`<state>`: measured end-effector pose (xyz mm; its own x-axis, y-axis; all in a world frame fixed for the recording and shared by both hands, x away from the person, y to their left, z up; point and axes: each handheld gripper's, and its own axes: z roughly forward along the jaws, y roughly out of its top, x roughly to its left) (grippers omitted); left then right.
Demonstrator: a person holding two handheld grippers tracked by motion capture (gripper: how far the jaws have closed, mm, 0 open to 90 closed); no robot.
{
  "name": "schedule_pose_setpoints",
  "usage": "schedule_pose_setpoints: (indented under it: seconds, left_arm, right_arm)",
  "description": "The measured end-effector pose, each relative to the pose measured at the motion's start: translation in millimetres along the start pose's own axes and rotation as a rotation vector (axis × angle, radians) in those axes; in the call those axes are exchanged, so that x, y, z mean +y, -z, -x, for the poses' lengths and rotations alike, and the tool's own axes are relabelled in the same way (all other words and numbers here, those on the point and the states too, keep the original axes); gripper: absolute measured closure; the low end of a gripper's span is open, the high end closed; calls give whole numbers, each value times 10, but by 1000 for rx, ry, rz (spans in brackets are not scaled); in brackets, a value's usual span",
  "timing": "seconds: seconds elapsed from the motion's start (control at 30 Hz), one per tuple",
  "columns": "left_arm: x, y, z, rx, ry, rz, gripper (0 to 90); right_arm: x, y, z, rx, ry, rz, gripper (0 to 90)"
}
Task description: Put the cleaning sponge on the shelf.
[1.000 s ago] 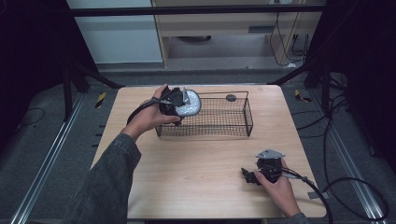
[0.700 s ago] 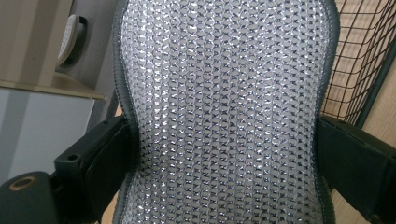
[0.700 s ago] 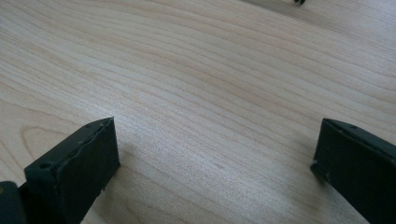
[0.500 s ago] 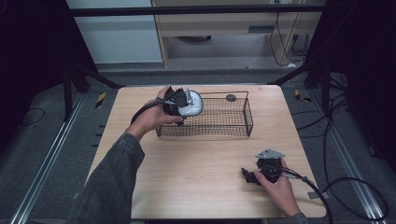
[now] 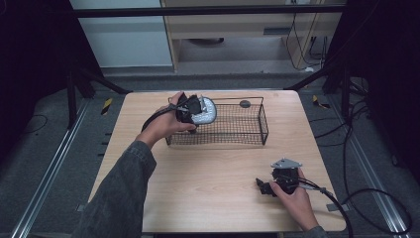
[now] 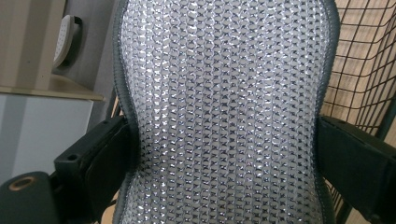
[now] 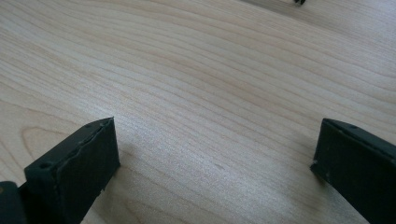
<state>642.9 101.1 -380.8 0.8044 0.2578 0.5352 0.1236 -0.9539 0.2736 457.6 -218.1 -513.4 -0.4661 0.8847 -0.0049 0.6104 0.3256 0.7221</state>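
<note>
We logged the left gripper (image 5: 194, 110) closed on a flat silver-grey mesh-textured insole-shaped pad w/ dark stitched edging (image 6: 224, 112), jaws pinching its narrow waist from both sides. In the high view the pad (image 5: 207, 110) sat at the left end of the black wire rectangular basket (image 5: 247, 130), above the rim, tilted; whether it touched the wire we couldn't tell.

Right gripper (image 5: 265, 187) rested on the light wood-grain table (image 5: 213, 183) near the front right corner, well apart from the basket, jaws spread wide w/ nothing but bare table (image 7: 219, 93) btwn them.

Handling, our judgement: the pad looked thin, light, prob. flexible, so it would likely flop or bow if taken by one end. The woven face seemed to give decent grip, not slippery; not fragile. The waist hold looked sensible, being the narrowest span and approx. mid-length, so balanced. The edging appeared firmer than the centre, so it takes pinch load better.

A small dark round object (image 5: 244, 103) lay on the table just behind the basket; too small to identify.
</note>
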Motion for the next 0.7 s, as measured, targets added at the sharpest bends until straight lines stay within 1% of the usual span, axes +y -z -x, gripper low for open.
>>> schedule_pose_setpoints:
  seconds: [0.17,0.27,0.3,0.33,0.4,0.43,0.53,0.7]
  left_arm:
    - [-4,-29,-1,-9,-1,-3,62]
    - [2,-55,-3,-26,-2,1,57]
    - [2,-55,-3,-26,-2,1,53]
    - [2,-63,-6,-31,3,5,53]
    - [-3,-82,-10,-57,19,6,40]
    - [-7,-98,-8,-63,21,4,37]
    - [-9,-108,-11,-68,30,-1,32]
    - [-2,-97,-10,-69,39,16,34]
  right_arm:
    - [0,1,1,-1,2,0,4]
    - [0,0,1,-1,1,1,4]
    - [0,1,1,-1,2,0,4]
    - [0,1,1,-1,2,0,4]
    - [0,1,1,-1,2,0,4]
    - [0,1,1,-1,2,0,4]
    - [0,-1,1,-1,2,1,4]
    - [0,-1,1,-1,1,2,4]
